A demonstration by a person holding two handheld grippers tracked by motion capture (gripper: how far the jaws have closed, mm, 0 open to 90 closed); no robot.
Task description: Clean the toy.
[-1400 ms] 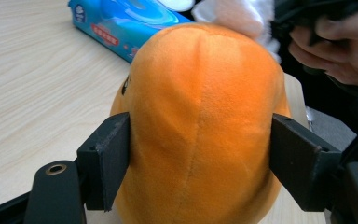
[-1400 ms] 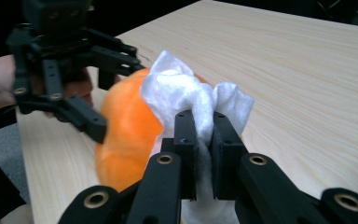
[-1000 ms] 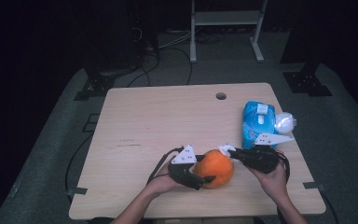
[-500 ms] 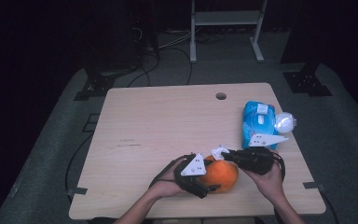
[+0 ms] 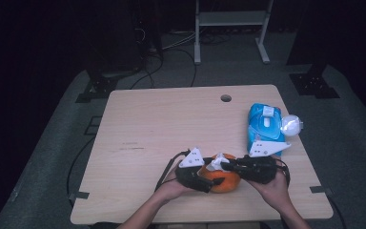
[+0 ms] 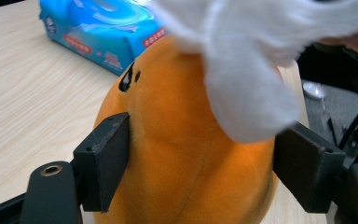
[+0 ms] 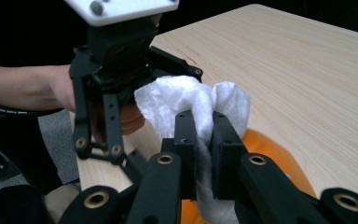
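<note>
Left fingers: clamped on the orange plush toy, one pad on each flank; they have just been closing further on it.
Right fingers: pressed together on a white wipe, which bunches up above the tips and trails down between them.
Toy's place: between the left fingers at the near edge of the bench; the wipe drapes over its top, just under the right fingertips.
Risk, slip: the plush is soft and rounded, so a hard rub could squeeze it out from between the left pads or roll it over.
Risk, wipe: only a pinch of it is held; dragging it across the fuzzy cloth could pull it free.
Risk, collision: the two grippers sit very close and could knock each other.
Surface: pale wood-grain top with a cable hole; a blue pack of wipes lies well beyond the right fingers.
Room: dark, grey floor, cables, a white frame behind.
</note>
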